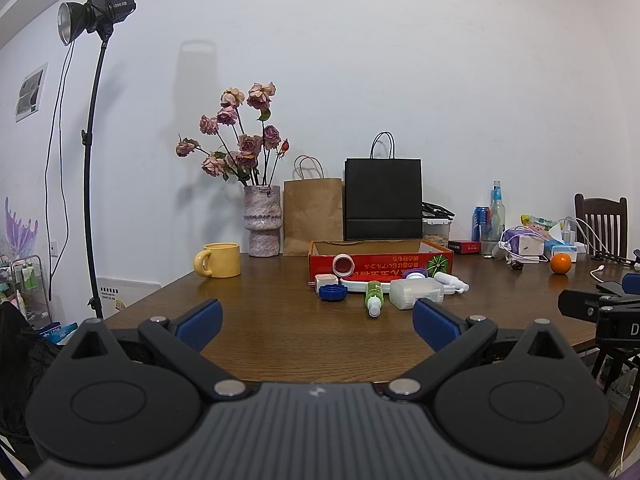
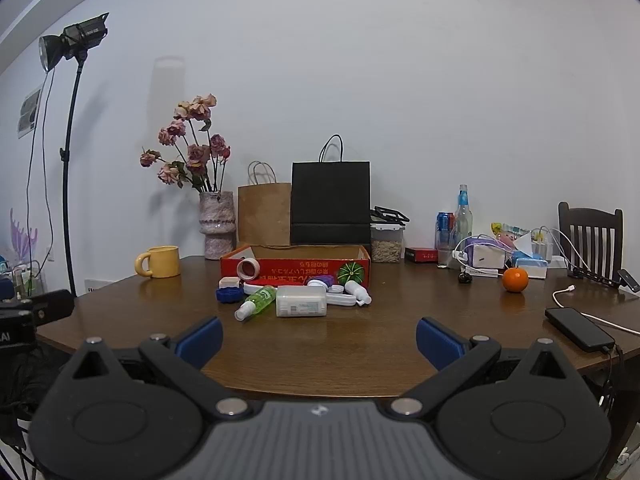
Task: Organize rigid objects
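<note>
At the bench's near edge, we hold both hand-held grippers level, left and right, jaws wide, empty. The clutter, bottle included, lies at 12 o'clock before the box.

Red box, yellow mug, green bottle, orange fruit

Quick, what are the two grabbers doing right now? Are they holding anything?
Left gripper: open, holding nothing.
Right gripper: open, holding nothing.
</note>
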Demonstrator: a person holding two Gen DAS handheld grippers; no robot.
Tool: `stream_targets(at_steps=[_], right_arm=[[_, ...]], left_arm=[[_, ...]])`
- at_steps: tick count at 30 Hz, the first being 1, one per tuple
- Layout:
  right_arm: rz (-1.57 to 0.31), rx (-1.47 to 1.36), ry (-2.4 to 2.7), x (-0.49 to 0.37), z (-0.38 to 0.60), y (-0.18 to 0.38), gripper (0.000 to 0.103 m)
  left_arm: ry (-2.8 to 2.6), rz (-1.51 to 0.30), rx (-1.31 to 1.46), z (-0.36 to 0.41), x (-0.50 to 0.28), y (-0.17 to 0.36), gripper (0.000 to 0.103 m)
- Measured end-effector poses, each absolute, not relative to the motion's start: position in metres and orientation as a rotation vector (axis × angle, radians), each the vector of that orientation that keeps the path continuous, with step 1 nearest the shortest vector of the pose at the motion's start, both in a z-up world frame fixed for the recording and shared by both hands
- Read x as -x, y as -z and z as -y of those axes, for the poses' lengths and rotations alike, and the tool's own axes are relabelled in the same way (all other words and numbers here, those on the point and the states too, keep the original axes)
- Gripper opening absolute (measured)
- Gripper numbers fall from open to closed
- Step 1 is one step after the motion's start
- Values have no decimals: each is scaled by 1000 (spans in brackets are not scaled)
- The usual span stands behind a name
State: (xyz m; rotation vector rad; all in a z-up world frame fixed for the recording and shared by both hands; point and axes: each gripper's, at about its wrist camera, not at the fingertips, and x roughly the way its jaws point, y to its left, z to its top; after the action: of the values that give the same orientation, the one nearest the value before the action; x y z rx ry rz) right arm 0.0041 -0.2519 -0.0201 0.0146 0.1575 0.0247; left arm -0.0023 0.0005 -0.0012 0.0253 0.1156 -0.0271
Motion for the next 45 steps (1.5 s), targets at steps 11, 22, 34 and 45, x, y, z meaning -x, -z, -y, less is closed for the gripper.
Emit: stream_targets(at_steps=[11,22,34,45], right_arm=[[-142,28,2,-20,256,22,103],[-308,-78,49,-118,286,39,103],[-500,-327,-63,-230,312,41,103],[-492,-91,-132,-339,300,24,99]], left_arm=[[0,-140,-40,-6,-17,7,103],[-103,-245,41,-28,-104,20,103],[-23,-356,24,-20,-193,26,103],[55,-287,-82,5,-298,-4,103]])
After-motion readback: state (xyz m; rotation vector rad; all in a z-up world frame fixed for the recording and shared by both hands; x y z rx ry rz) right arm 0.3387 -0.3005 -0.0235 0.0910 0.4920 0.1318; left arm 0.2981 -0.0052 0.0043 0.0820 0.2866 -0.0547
